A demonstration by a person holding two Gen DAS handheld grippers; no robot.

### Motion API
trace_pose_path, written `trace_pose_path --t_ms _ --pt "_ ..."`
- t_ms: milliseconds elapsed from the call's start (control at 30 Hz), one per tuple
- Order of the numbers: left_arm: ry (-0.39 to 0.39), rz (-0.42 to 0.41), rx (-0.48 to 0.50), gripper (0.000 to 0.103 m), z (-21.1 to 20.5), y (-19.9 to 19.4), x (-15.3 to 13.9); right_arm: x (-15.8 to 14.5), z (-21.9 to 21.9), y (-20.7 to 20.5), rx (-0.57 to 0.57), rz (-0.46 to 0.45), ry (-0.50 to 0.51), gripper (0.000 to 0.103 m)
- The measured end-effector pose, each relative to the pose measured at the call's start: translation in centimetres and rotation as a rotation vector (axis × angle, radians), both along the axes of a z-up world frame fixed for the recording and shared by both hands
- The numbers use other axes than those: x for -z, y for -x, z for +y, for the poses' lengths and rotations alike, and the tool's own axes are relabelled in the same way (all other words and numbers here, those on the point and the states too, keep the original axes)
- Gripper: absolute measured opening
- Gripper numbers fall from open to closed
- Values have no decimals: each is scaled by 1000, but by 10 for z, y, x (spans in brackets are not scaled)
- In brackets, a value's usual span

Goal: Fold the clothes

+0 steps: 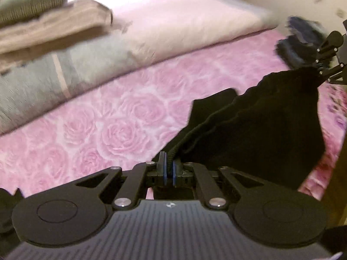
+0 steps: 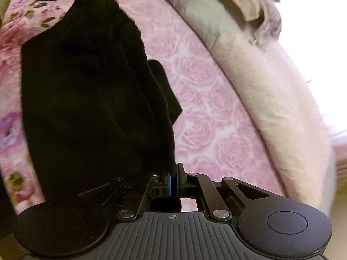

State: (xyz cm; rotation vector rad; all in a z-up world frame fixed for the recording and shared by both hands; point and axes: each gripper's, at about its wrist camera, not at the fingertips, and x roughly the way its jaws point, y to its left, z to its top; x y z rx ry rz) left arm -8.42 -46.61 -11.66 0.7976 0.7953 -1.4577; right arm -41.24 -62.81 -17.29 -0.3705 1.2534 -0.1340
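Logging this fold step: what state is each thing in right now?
Left tongs: shut on garment.
Right tongs: shut on garment.
Garment: black, lifted, hanging between both tongs.
Bedspread: pink, spread flat.
Bedding: folded, stacked.

Daylight pours in from beyond the pillows, blowing out to pure white at the top of the left view and down the right side of the right view. The bed (image 1: 121, 117) is evenly lit, pink and soft. The pillows (image 1: 65, 65) smear with motion blur. The black cloth (image 2: 86, 91) reads as a near-featureless dark mass. Fisheye bending curves every edge, and the corners go dark.
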Motion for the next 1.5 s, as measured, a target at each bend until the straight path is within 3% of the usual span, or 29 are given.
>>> trace_pose_path --t_ms 200,333,633,767,833,933,1100,1233,1333,1433,1500 --pt "-121 -1 -58 3 -55 -30 75 68 -101 -49 14 48 -173 2" --pt "-166 4 -86 3 -78 -43 110 102 -130 -58 70 33 -256 2" --pt "-142 10 -99 3 -112 -49 125 129 -166 -53 197 -31 -322 2" --pt "-217 -6 -107 4 -129 -45 148 143 -177 -50 274 -50 -380 3" --pt "-256 -25 -122 9 -133 -43 157 143 -180 -50 330 -73 -407 4" --pt "-249 -55 -146 14 -132 -41 154 130 -175 -41 402 -136 -297 79" --pt "-194 -72 -170 21 -112 -40 120 92 -167 15 634 -292 -330 79" --pt "-167 -18 -160 21 -79 -18 95 69 -114 69 763 -406 -477 79" --pt "-217 52 -76 21 -51 20 97 65 -61 96 804 -454 -648 79" --pt "-303 86 13 21 -29 56 120 84 -19 100 820 -422 -769 79" --pt "-366 89 38 22 -19 72 141 102 -8 106 852 -378 -770 79"
